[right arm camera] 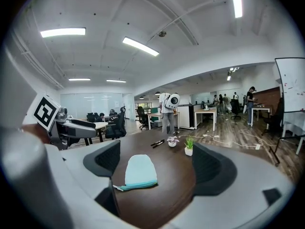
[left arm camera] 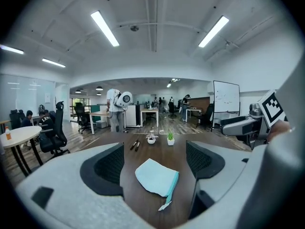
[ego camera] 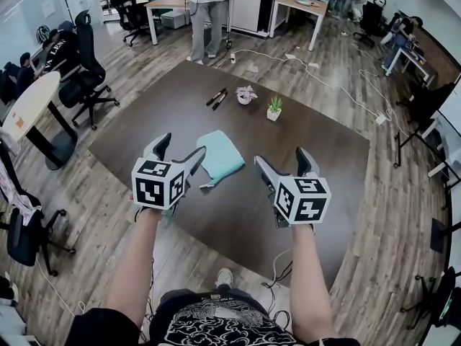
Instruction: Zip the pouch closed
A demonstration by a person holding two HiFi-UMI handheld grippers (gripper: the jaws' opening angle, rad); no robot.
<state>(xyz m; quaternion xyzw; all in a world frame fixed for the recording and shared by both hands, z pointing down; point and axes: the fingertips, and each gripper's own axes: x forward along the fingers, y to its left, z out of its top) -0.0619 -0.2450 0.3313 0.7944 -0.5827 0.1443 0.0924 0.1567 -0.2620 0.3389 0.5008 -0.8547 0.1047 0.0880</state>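
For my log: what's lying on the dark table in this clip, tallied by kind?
pouch: 1
black markers: 2
small potted plants: 2
Total: 5

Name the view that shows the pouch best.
The left gripper view: the pouch lies large, framed by the open jaws, its zipper edge clear. The right gripper view shows it smaller, zipper edge nearest. The head view shows it small, beside the left gripper.
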